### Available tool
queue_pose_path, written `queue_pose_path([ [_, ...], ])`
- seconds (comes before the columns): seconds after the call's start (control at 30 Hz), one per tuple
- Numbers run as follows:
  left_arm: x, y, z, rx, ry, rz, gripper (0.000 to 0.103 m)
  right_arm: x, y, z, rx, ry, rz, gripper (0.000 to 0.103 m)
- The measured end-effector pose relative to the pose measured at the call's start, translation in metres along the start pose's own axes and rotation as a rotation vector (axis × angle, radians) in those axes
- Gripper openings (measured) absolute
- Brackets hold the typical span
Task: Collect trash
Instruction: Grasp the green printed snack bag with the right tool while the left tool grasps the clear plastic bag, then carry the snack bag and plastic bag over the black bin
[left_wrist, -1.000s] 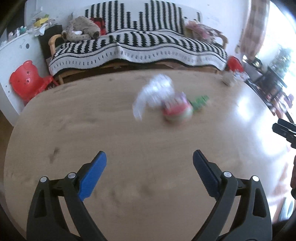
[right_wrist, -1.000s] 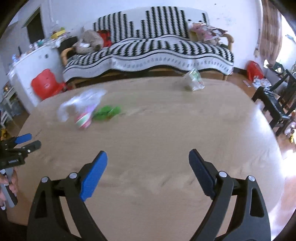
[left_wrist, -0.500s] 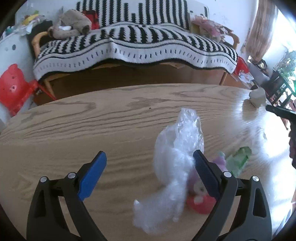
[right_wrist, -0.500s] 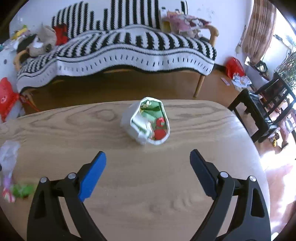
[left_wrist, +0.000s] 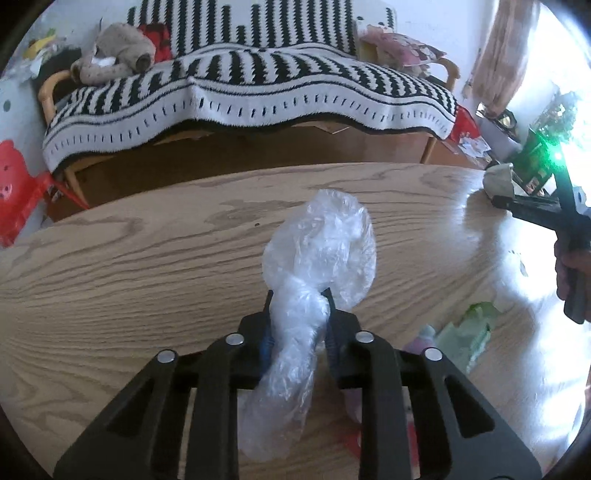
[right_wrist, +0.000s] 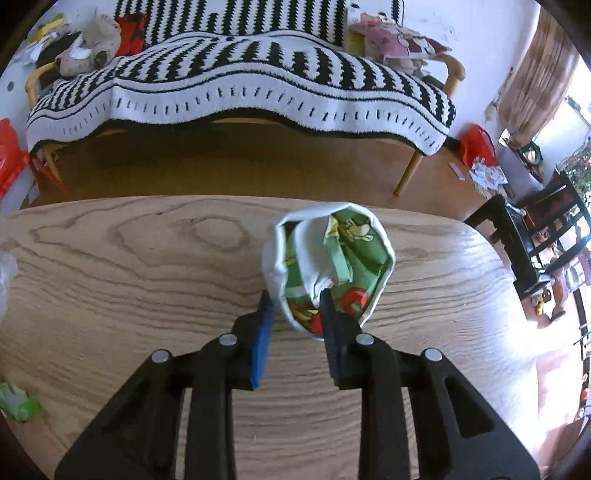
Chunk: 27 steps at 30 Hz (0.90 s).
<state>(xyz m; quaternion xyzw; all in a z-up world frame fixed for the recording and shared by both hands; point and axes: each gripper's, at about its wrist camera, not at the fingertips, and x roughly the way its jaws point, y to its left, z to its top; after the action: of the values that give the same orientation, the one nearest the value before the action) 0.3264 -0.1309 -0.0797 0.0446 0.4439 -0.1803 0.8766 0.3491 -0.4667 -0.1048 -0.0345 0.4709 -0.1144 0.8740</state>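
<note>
Your left gripper (left_wrist: 298, 295) has just been closing and now pinches the twisted neck of a clear, crinkled plastic bag (left_wrist: 321, 243). The bag's puffed body swells beyond the fingertips over the wooden table (left_wrist: 147, 266), and its tail trails back between the jaws toward the camera. Just right of that gripper lie one pale green wrapper (left_wrist: 469, 332) and one pink-and-red packet (left_wrist: 421, 338), the packet partly hidden under the gripper's frame.

Farther right, your right gripper (right_wrist: 293, 295) has also just been closing. Its jaws clamp the near rim of a crushed paper cup (right_wrist: 328, 254), white outside and printed green, with red fruit, inside. One finger sits outside the wall and the other inside the mouth. The cup lies near the table's far edge, its opening tilted toward the camera. That makes four pieces of trash: two gripped, two loose.
</note>
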Motion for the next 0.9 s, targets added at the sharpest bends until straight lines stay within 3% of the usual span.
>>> queue_pose_path([
  [0.23, -0.052, 0.006, -0.013, -0.025, -0.048, 0.038, 0.021, -0.058, 0.005, -0.03, -0.007, -0.053, 0.053, 0.023],
  [0.47, -0.129, 0.012, -0.055, -0.068, -0.079, 0.053, 0.021, -0.18, 0.05, -0.099, -0.118, -0.134, 0.21, 0.023],
  [0.73, -0.234, 0.003, -0.158, -0.064, -0.091, 0.112, 0.021, -0.304, 0.112, -0.203, -0.232, -0.207, 0.359, 0.023],
  [0.9, -0.286, -0.011, -0.228, -0.045, -0.101, 0.134, 0.021, -0.349, 0.139, -0.257, -0.242, -0.223, 0.432, 0.023],
])
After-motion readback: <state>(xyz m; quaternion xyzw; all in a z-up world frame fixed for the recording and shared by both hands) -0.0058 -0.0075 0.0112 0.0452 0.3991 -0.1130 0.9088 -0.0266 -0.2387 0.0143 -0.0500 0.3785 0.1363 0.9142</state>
